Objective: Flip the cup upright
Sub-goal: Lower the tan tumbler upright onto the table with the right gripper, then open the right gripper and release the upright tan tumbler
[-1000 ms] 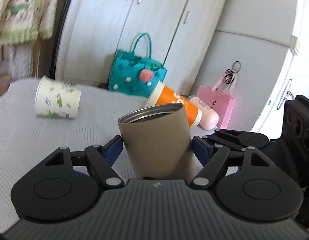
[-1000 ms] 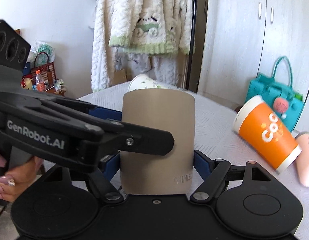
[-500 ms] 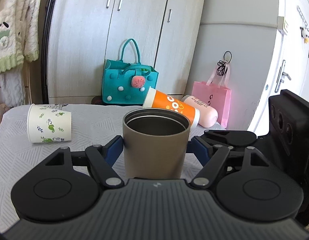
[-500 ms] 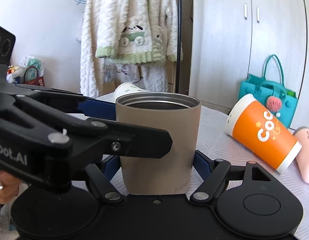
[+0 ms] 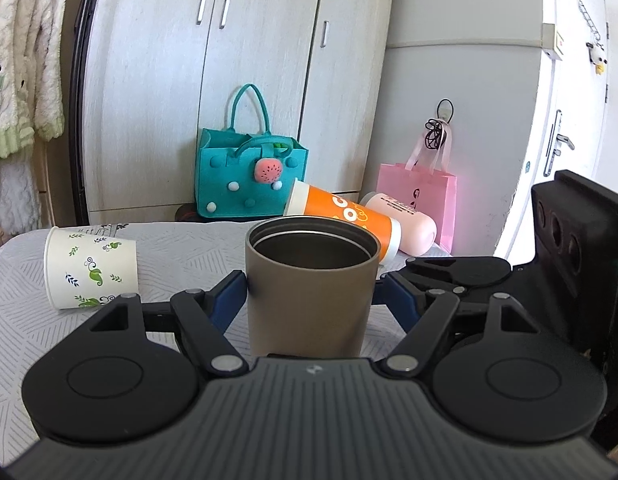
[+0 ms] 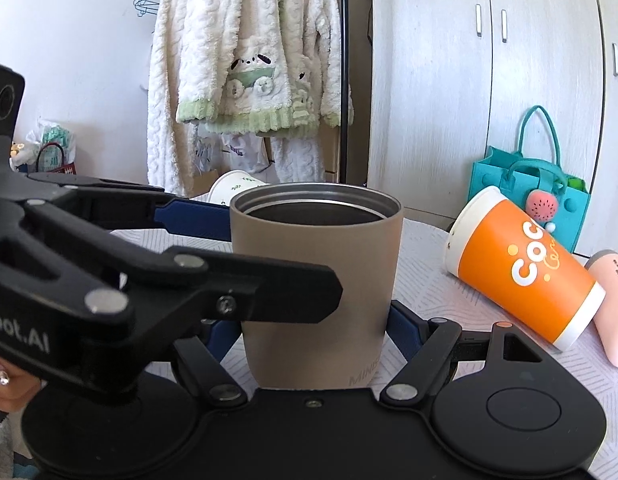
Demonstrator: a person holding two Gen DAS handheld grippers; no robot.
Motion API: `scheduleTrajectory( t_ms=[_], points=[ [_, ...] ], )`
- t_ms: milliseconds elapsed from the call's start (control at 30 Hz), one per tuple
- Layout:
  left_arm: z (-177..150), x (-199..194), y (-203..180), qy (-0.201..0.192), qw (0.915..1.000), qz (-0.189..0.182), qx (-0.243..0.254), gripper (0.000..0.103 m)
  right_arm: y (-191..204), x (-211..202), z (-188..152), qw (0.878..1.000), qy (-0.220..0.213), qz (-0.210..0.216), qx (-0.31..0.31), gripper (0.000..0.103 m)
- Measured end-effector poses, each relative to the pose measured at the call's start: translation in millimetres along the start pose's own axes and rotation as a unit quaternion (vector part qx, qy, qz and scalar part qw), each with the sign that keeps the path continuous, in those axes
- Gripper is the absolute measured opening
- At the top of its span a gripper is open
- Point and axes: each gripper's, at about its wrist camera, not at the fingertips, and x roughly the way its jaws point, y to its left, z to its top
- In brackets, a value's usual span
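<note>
A tan metal cup stands upright with its open mouth up, its base near the grey table cloth; contact with the cloth is hidden. It also shows in the right wrist view. My left gripper is shut on the cup's sides with its blue pads. My right gripper is shut on the same cup from another side. The left gripper's black fingers cross in front of the cup in the right wrist view.
An orange cup and a pink bottle lie on their sides behind. A white leaf-print paper cup lies at the left. A teal bag, a pink bag and cupboards stand beyond the table.
The tan cup has turned from tilted, with its mouth facing away from the right gripper, to upright with its mouth up. Both grippers stayed shut on it and levelled out.
</note>
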Motion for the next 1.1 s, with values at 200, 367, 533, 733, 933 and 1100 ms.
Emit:
scheduleTrajectory(
  t_ms=[200,367,533,733,933,1100],
  points=[
    [-2,7,3,0.022,0.9995,-0.006,-0.023,0.075,2,-1,-1,1.0,0.002,-0.002,0.002,0.081],
    [-1,6,5,0.026,0.9992,-0.006,-0.03,0.075,2,-1,0,1.0,0.005,-0.006,0.003,0.082],
    [-3,-2,5,0.022,0.9992,0.002,-0.033,0.081,11,-13,-1,1.0,-0.009,-0.018,-0.013,0.087],
    [-3,-21,6,0.024,0.9978,0.014,-0.06,0.085,15,-37,-4,0.999,-0.022,-0.035,0.001,0.087],
    [0,-49,-2,0.013,0.9978,0.033,-0.055,0.09,21,-65,-12,0.998,-0.033,-0.045,0.021,0.088],
    [1,-76,-10,0.006,0.9974,0.055,-0.046,0.092,29,-89,-17,0.997,-0.046,-0.052,0.04,0.088]
  ],
)
